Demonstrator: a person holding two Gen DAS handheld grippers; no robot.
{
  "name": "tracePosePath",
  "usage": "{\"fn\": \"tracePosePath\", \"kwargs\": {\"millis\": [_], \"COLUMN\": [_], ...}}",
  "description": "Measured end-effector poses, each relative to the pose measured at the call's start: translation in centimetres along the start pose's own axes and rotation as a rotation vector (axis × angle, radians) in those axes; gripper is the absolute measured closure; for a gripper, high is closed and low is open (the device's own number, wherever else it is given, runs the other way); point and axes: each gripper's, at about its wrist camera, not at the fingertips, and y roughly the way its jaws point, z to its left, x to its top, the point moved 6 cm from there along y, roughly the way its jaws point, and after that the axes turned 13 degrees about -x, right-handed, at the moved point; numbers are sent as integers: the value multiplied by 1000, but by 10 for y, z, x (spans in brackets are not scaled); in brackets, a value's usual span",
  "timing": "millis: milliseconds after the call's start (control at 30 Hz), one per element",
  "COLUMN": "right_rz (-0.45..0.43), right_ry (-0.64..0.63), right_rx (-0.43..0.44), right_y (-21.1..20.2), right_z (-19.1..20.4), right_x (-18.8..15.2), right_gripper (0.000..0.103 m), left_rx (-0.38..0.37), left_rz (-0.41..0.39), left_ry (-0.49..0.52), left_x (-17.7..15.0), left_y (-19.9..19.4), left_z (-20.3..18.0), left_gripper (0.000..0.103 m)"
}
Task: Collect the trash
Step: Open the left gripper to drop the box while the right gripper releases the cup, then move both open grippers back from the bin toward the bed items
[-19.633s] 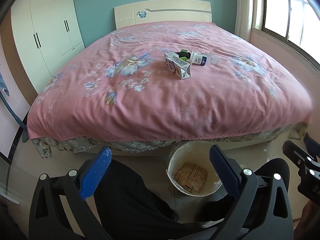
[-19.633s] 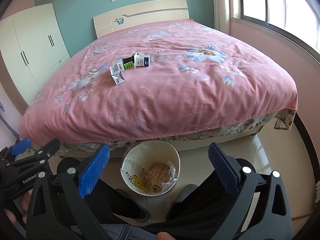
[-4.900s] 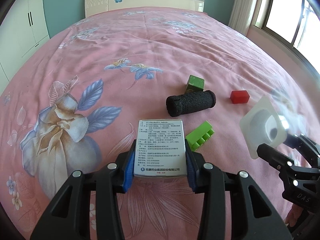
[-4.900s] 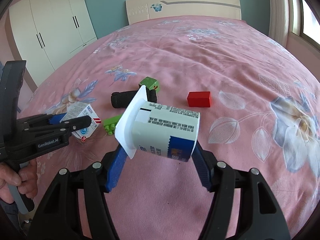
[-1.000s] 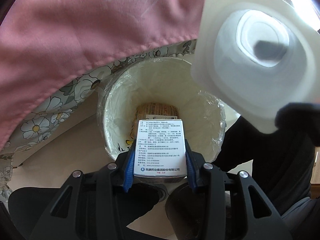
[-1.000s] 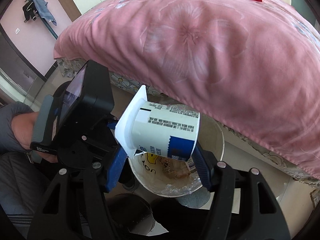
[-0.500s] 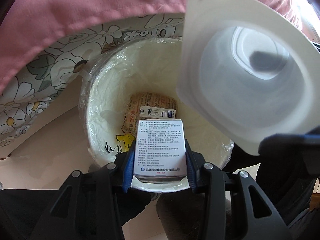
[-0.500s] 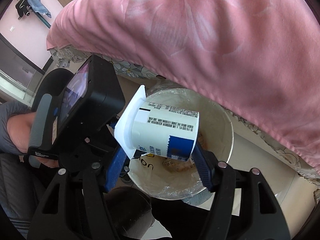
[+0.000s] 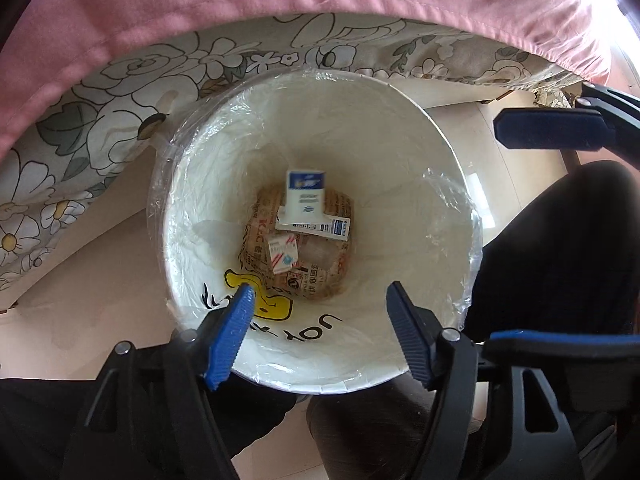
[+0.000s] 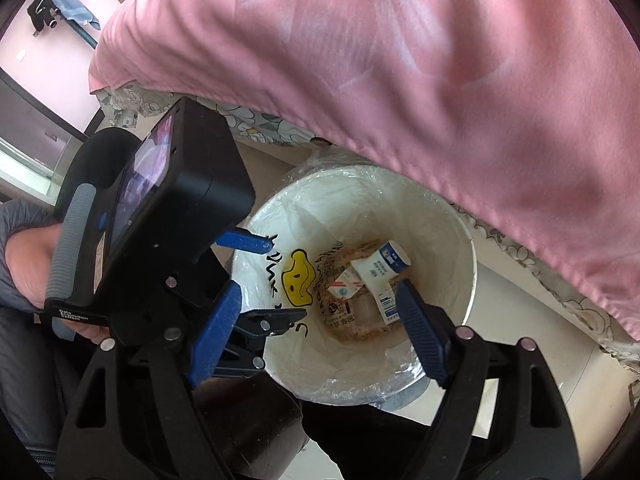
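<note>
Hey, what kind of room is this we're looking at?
Most likely a bedroom: a pink bedspread hangs over a floral bed skirt, with a lined trash bin on the tiled floor beside the bed.

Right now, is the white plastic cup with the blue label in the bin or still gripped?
In the bin. The white plastic cup with the blue label lies on its side at the bottom of the lined white bin; right gripper jaws are opening, nothing between them.
</note>
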Motion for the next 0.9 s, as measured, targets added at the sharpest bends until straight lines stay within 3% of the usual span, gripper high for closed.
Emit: {"fn": "tracePosePath", "kwargs": {"millis": [133, 267, 900], "right_rz": [3, -3, -52], "right_ry": [10, 18, 34], "right_rx": [-17, -30, -84], "right_y": [2, 1, -27], "right_z": [2, 1, -1], "right_x": [0, -2, -14], "right_gripper": [7, 7, 7], "left_rx": [1, 4, 46], "left_rz": [-5, -1, -19], "left_ry": [0, 2, 7], "left_x": [-1, -1, -11], "left_y": [1, -5, -26], "left_z": [-1, -5, -11], "left_gripper": [17, 11, 4]}}
